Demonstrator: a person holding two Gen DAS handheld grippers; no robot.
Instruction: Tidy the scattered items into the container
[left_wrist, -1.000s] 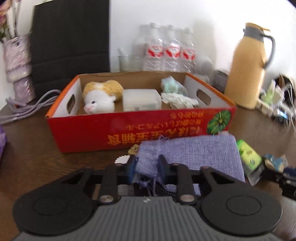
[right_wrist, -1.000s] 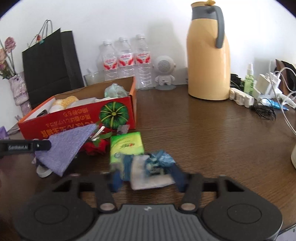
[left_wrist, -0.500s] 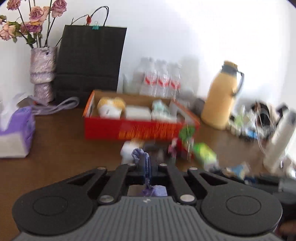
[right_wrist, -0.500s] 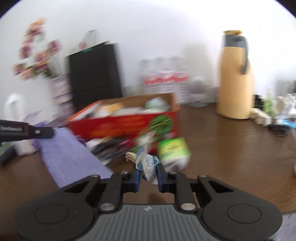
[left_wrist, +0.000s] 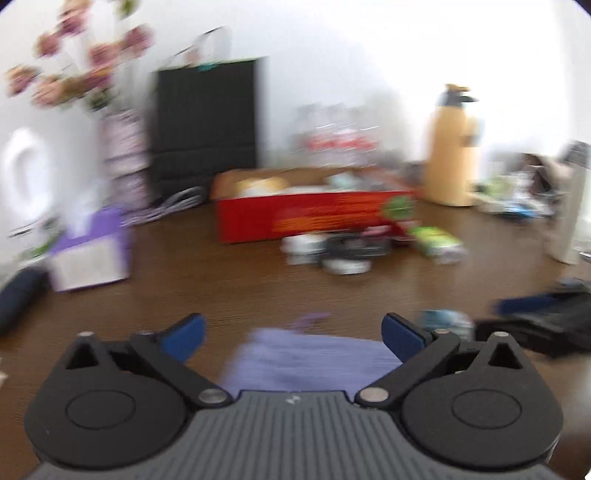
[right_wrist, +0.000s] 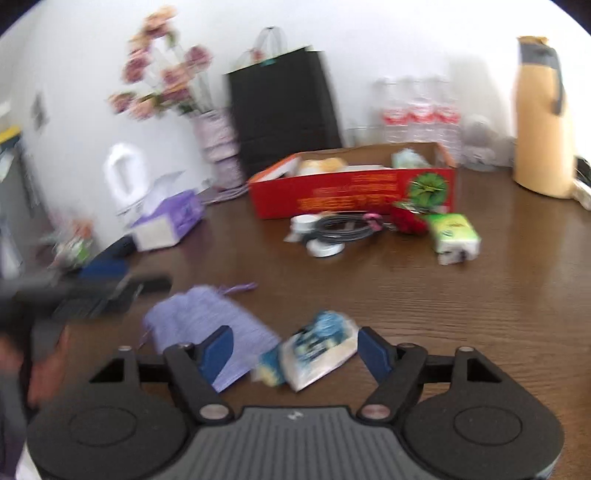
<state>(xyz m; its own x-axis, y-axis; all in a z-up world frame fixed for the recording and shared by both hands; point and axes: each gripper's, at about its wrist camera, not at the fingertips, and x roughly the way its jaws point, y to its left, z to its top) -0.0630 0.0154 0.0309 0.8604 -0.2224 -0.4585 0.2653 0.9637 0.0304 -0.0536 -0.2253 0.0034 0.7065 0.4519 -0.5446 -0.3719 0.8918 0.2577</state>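
The red cardboard box (left_wrist: 314, 218) (right_wrist: 351, 194) stands far back on the brown table and holds a plush toy and other items. My left gripper (left_wrist: 291, 334) is open above a purple cloth pouch (left_wrist: 310, 360) lying on the table near me. My right gripper (right_wrist: 291, 350) is open around a blue-and-white packet (right_wrist: 317, 349) that lies on the table beside the purple pouch (right_wrist: 210, 325). A green tissue pack (right_wrist: 452, 232), a black cable coil (right_wrist: 343, 227), a white round item (right_wrist: 325, 249) and a red item (right_wrist: 406, 221) lie in front of the box.
A purple tissue box (right_wrist: 168, 221) and a flower vase (right_wrist: 216, 151) stand at the left. A black paper bag (right_wrist: 284, 107), water bottles (right_wrist: 421, 110) and a yellow thermos (right_wrist: 543, 125) stand behind the box. Both views are blurred.
Both grippers have pulled back from the box and opened. The purple pouch and the blue-and-white packet were let go and now lie on the near table.
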